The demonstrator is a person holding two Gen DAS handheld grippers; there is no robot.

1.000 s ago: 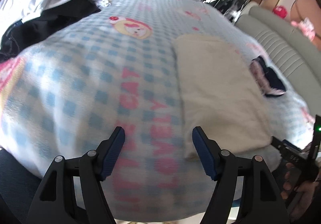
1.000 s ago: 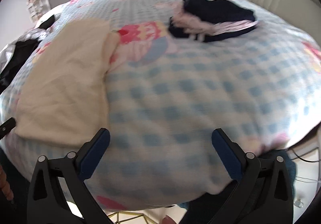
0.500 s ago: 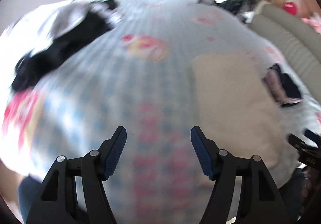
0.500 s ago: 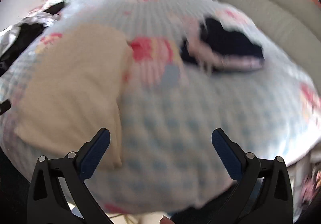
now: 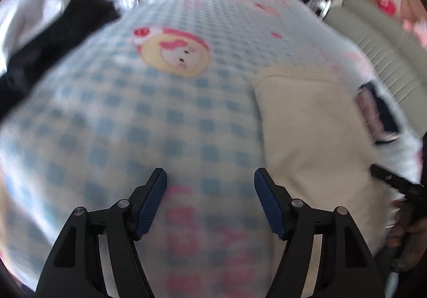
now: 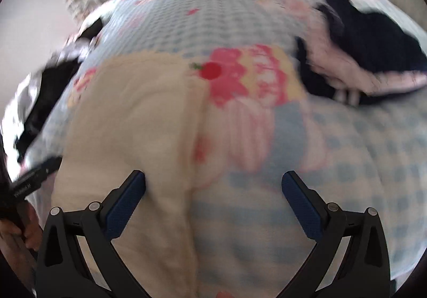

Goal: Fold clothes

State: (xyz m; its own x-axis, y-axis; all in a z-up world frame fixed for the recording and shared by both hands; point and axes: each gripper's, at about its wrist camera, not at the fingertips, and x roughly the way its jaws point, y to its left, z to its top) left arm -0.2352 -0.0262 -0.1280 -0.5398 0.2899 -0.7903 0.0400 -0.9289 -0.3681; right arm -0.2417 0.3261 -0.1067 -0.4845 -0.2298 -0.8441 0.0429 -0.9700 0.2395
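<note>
A folded cream garment (image 5: 315,121) (image 6: 133,121) lies flat on the blue checked bed cover (image 5: 149,111) (image 6: 347,169). My left gripper (image 5: 210,180) is open over bare cover, just left of the cream garment's near edge. My right gripper (image 6: 213,180) is open, wider, and straddles the garment's right edge, its left fingertip over the cream cloth. A navy and pink garment (image 6: 368,57) (image 5: 379,116) lies crumpled to the right. A heap of black and white clothes (image 5: 53,20) (image 6: 45,89) sits at the far left of the bed.
A pale padded headboard (image 5: 387,57) runs along the bed's right side. Cupboards and shelves stand beyond the far end. A hand (image 6: 16,231) holding the other gripper's black handle shows at the lower left of the right wrist view.
Both grippers have moved forward over the bed. The right one shifted left, so the cream garment's edge now lies between its fingers. Both stay open.
</note>
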